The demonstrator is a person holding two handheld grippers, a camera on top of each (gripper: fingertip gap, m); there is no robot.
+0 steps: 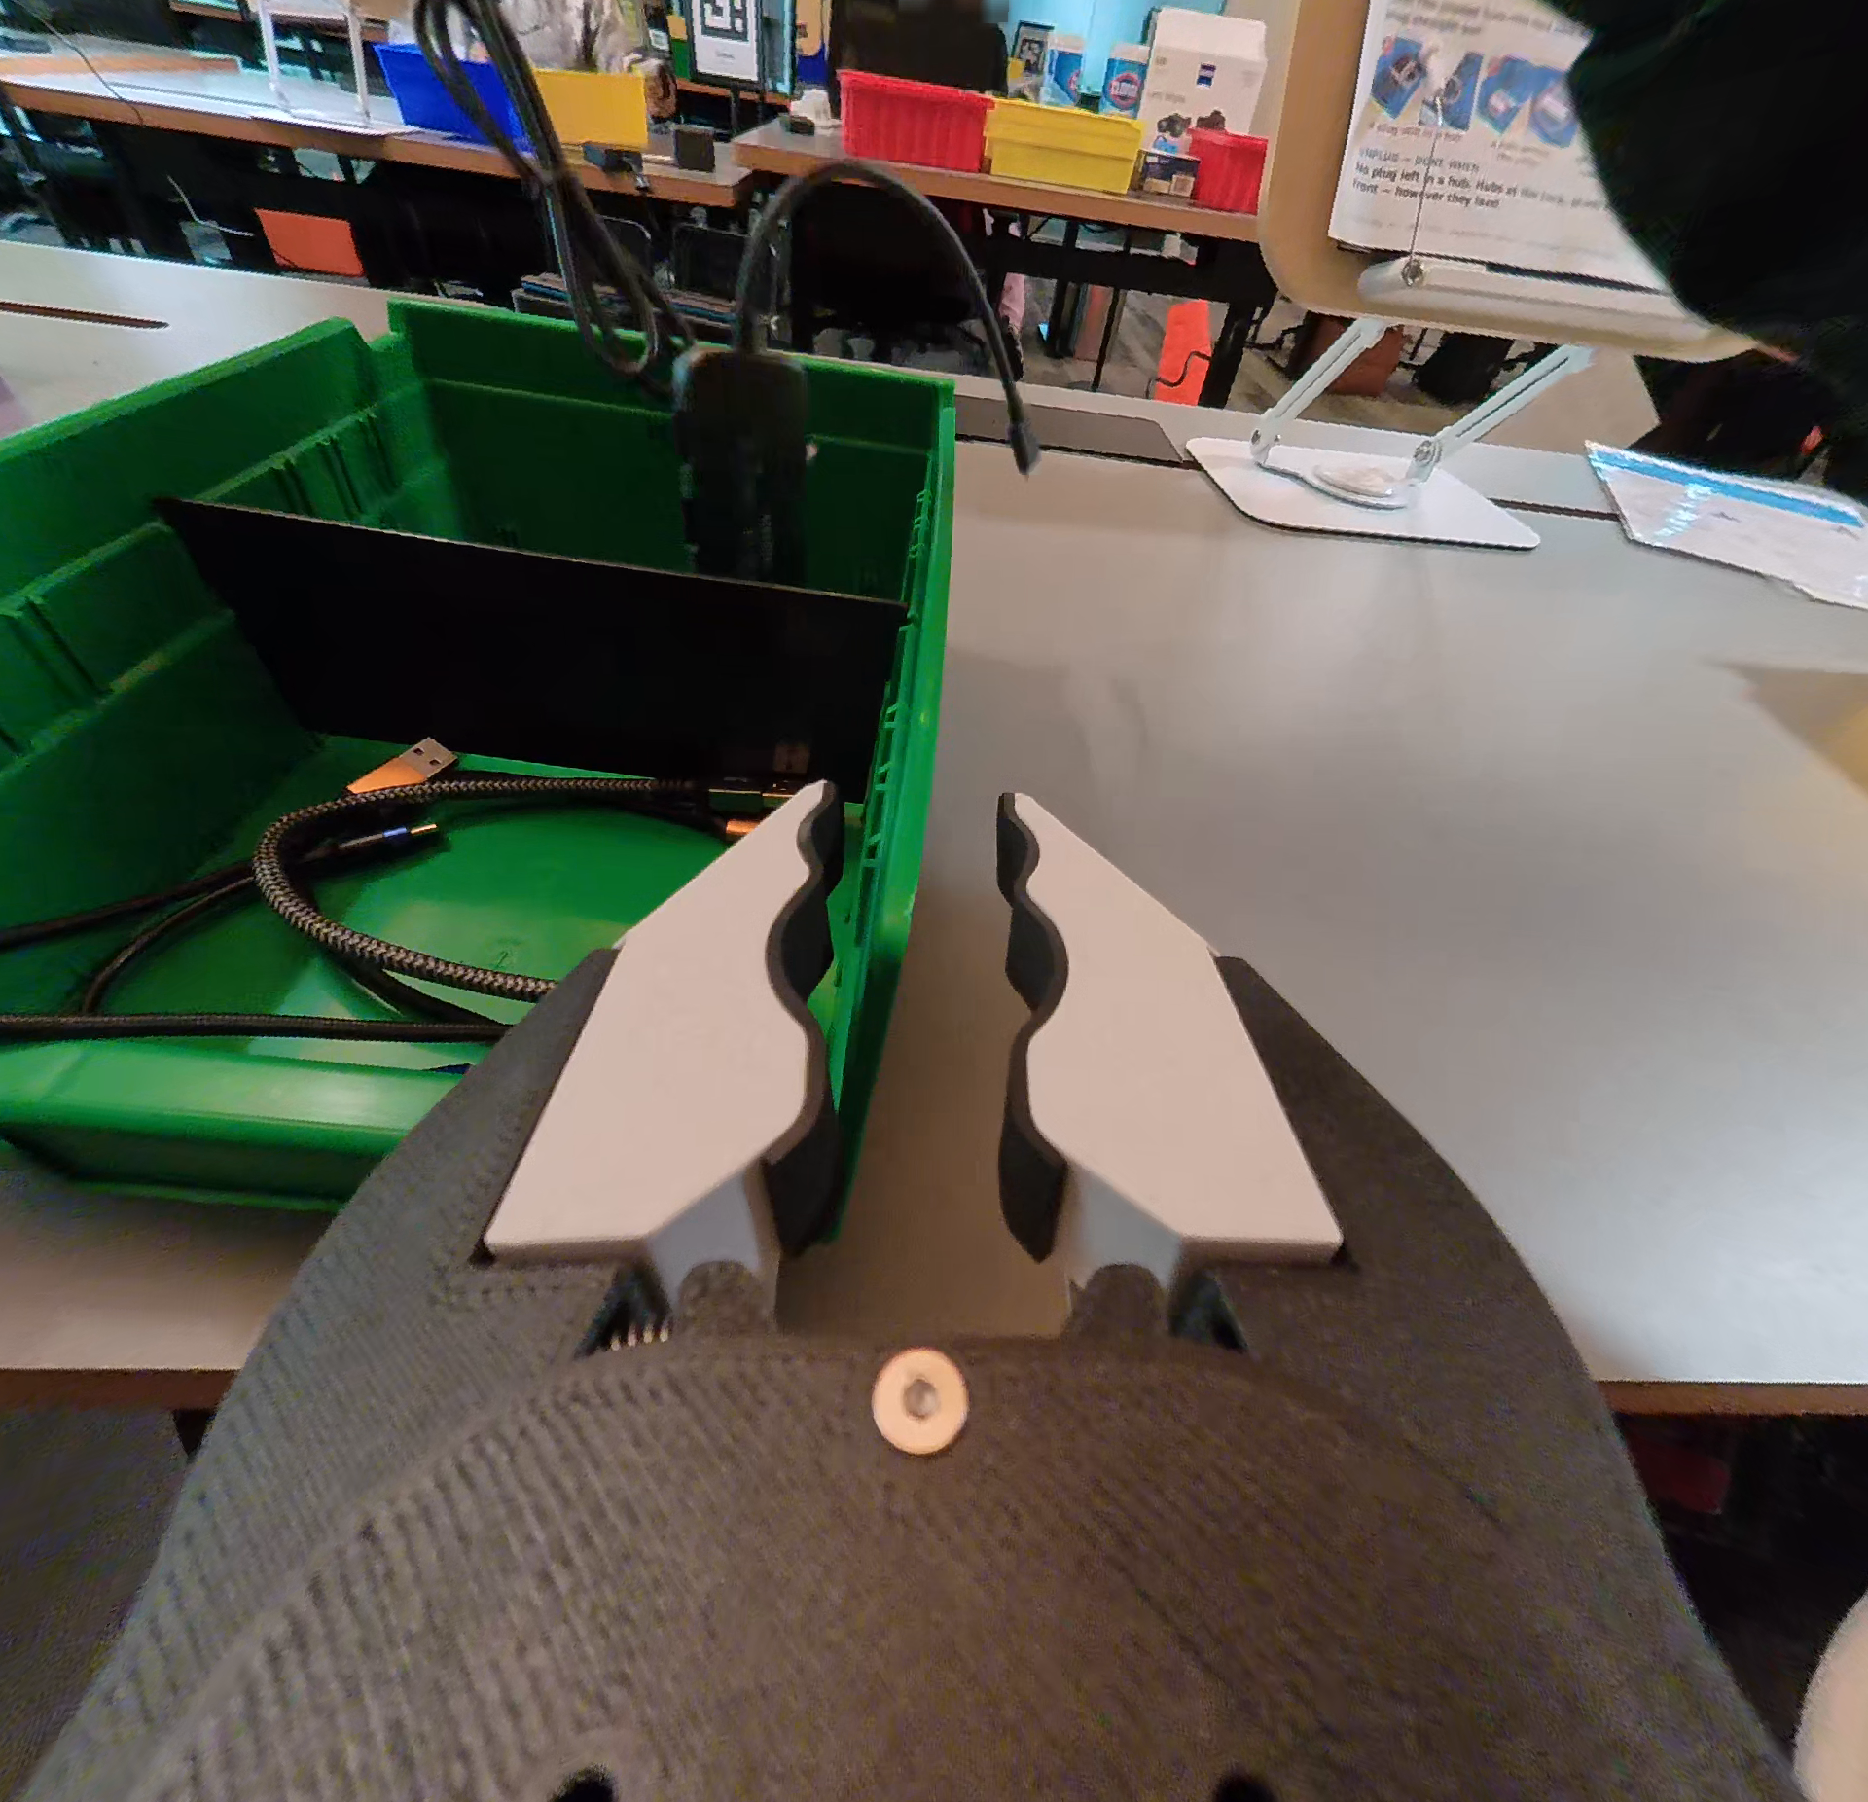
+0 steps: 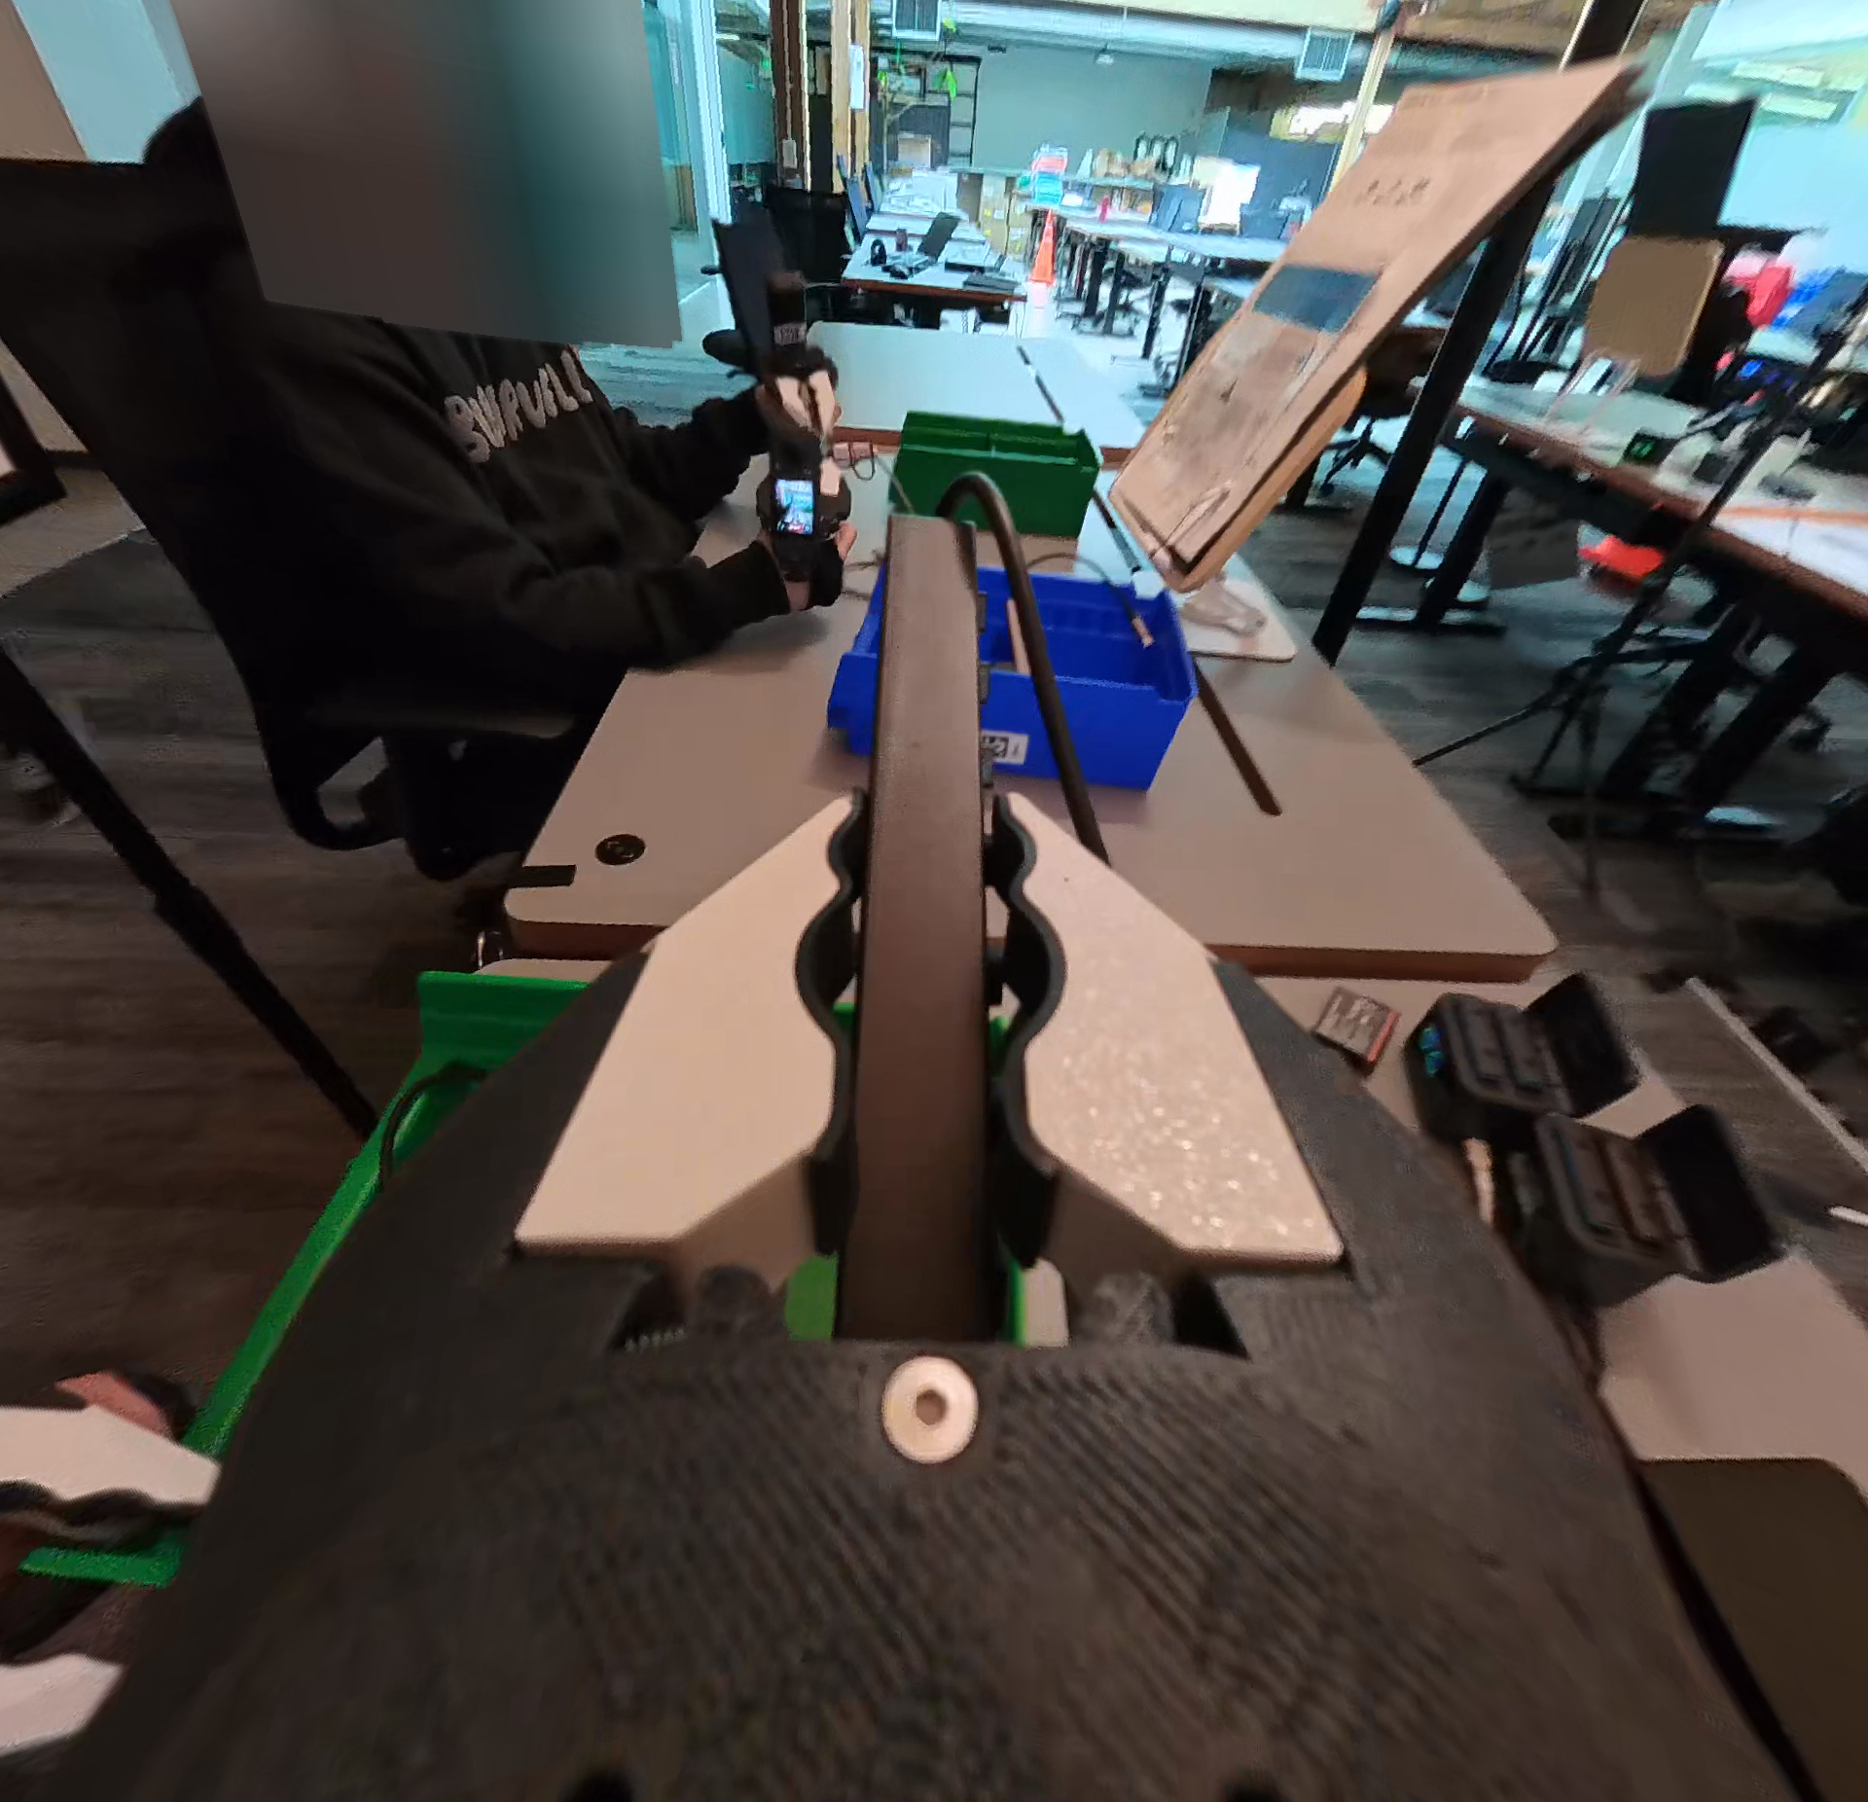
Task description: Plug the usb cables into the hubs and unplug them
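My left gripper (image 1: 918,808) is open and empty. It hovers over the right wall of a green bin (image 1: 566,460), which has a black divider. Several braided USB cables (image 1: 334,904) lie in the bin's front part, one with a bare metal plug (image 1: 409,765). A black hub (image 1: 743,470) stands upright over the back part, with cables looping up from it and a loose plug (image 1: 1026,449) hanging to its right. My right gripper (image 2: 925,813) is shut on a long black hub (image 2: 925,702) that points forward. A black cable (image 2: 1041,662) curves back from its far end.
A tilted document stand (image 1: 1365,485) and a sheet of paper (image 1: 1739,530) are at the right of my table. On the table beyond are a blue bin (image 2: 1092,702), a green bin (image 2: 996,470) and a seated person (image 2: 425,500). Black cases (image 2: 1577,1127) lie at the right.
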